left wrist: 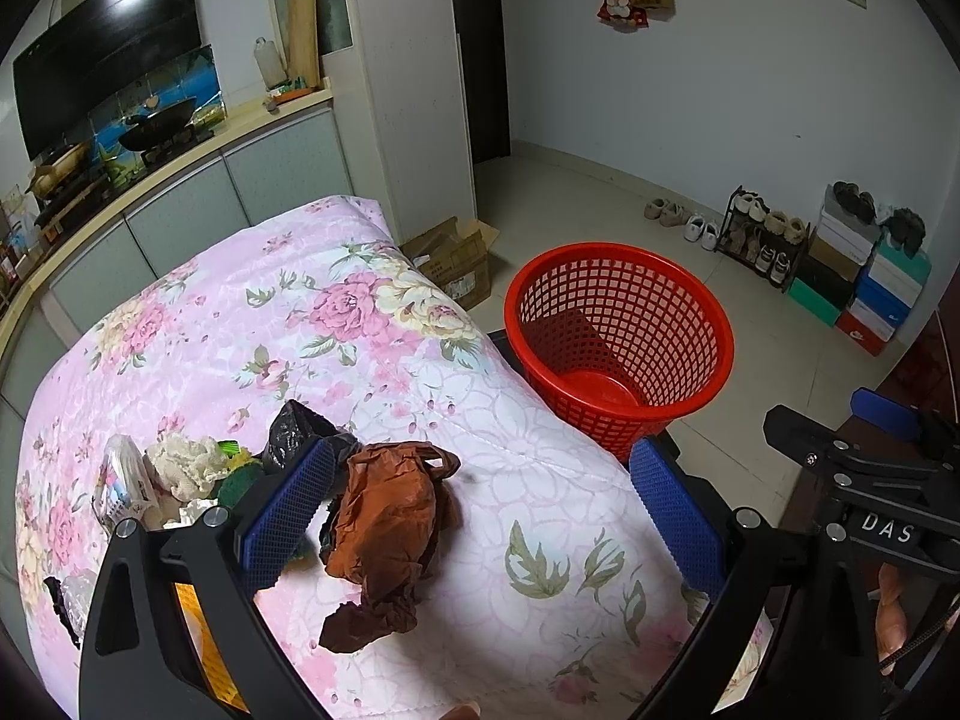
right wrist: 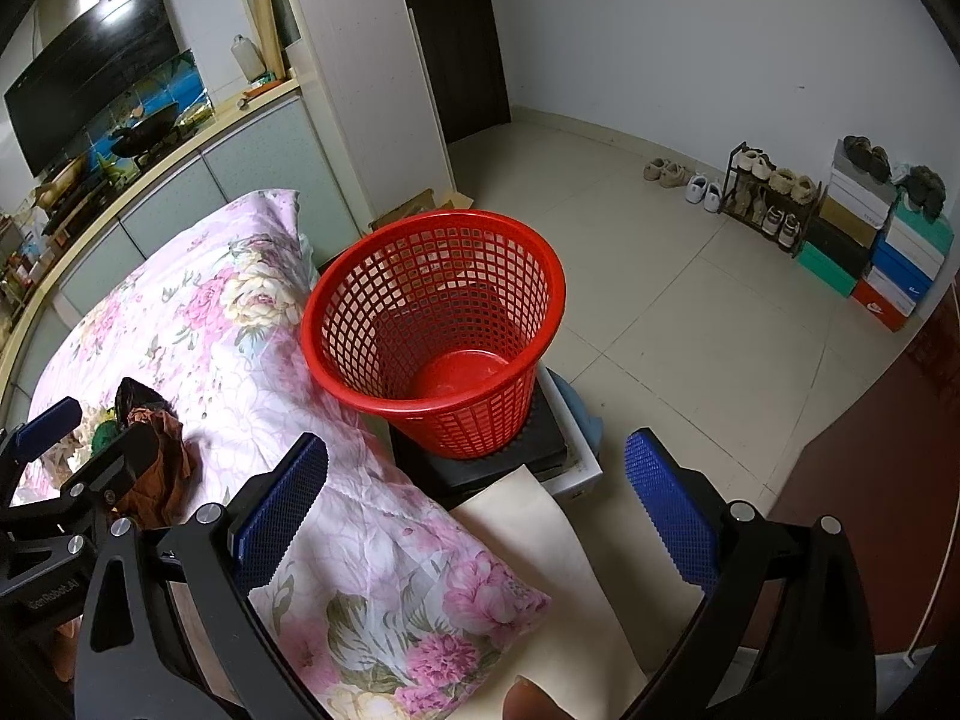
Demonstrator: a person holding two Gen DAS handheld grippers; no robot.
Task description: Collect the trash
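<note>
A crumpled brown bag [left wrist: 384,528] lies on the pink floral quilt [left wrist: 288,324], between the open fingers of my left gripper [left wrist: 480,480], close to the left pad. Behind it lie a black bag [left wrist: 294,432], a white wad [left wrist: 186,462], a green scrap [left wrist: 237,477] and a clear wrapper [left wrist: 120,480]. An empty red mesh basket [left wrist: 618,336] stands past the quilt's right edge. My right gripper [right wrist: 480,480] is open and empty, above the quilt's corner, with the basket [right wrist: 432,324] just ahead. The brown bag [right wrist: 162,468] also shows at its left.
The basket stands on a black block [right wrist: 480,468] beside the bed. A cardboard box [left wrist: 456,258] sits on the tiled floor behind. A shoe rack [left wrist: 762,234] and stacked shoe boxes [left wrist: 864,276] line the right wall. A kitchen counter [left wrist: 180,162] runs along the left.
</note>
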